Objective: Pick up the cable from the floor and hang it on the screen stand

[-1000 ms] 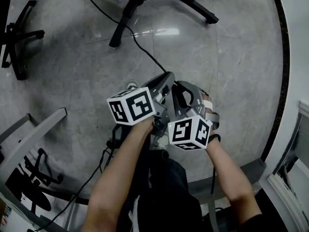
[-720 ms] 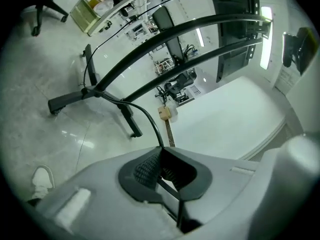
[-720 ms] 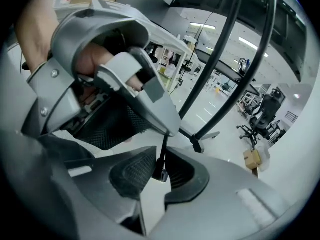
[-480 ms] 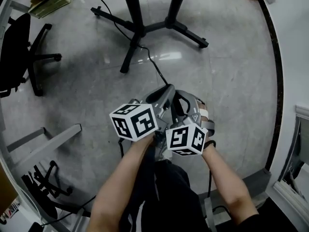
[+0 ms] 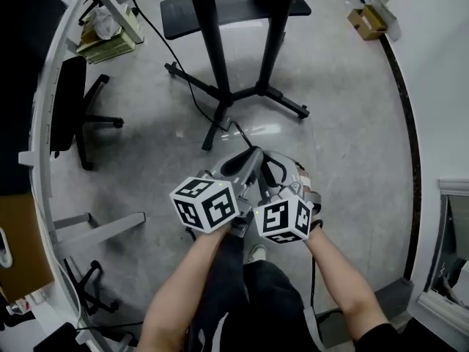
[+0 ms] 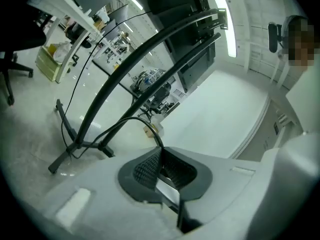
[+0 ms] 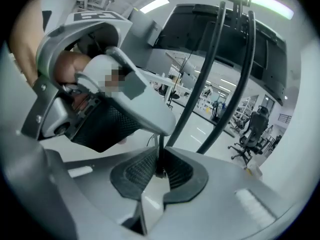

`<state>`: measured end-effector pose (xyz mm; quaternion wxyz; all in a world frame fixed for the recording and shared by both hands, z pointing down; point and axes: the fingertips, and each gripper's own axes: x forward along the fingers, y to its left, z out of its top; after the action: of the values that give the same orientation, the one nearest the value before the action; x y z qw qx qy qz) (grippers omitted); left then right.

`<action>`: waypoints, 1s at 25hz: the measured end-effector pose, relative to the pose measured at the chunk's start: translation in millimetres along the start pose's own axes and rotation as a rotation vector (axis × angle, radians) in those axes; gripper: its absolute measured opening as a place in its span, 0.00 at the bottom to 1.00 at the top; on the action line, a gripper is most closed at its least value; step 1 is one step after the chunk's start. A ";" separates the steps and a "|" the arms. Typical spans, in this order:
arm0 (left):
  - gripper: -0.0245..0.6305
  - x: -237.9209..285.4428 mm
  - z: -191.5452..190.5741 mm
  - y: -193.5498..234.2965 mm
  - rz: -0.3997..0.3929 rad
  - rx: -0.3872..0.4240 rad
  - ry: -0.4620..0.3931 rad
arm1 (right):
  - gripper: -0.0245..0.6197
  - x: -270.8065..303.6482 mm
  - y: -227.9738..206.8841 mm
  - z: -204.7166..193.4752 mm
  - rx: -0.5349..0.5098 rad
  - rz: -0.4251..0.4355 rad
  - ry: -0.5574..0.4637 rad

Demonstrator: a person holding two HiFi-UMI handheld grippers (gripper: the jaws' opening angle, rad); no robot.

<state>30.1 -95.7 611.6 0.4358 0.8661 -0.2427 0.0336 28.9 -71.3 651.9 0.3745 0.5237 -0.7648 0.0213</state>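
Both grippers are held side by side in the head view, above the grey floor. My left gripper (image 5: 248, 158) (image 6: 160, 156) is shut on the thin black cable (image 6: 125, 124); its jaws have just been closing with the cable between them. My right gripper (image 7: 160, 164) (image 5: 272, 169) is shut on the same cable (image 7: 160, 146) just beside it. From the jaws the cable (image 5: 238, 132) runs down to the foot of the screen stand (image 5: 211, 57). The stand's two black poles (image 7: 220, 74) rise straight ahead, and in the left gripper view the stand (image 6: 150, 49) is tilted.
The stand's splayed legs (image 5: 286, 103) spread over the floor ahead. A black office chair (image 5: 73, 112) and a white desk edge (image 5: 110, 20) are on the left. A cardboard box (image 5: 366, 22) sits by the white wall (image 5: 440, 86) on the right. A second cable (image 5: 172, 53) trails past the stand.
Both grippers have risen together with the cable in them. The stand's poles and the far floor have come into the head view.
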 end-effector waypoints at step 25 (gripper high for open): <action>0.17 -78.3 322.7 -152.0 -0.021 0.492 -0.340 | 0.10 -88.9 -184.9 342.0 -0.594 -0.369 -0.344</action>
<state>-20.0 -237.6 278.8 0.1665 0.9413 -0.2876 -0.0585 6.9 -230.1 286.7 0.3736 0.5173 -0.6823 -0.3569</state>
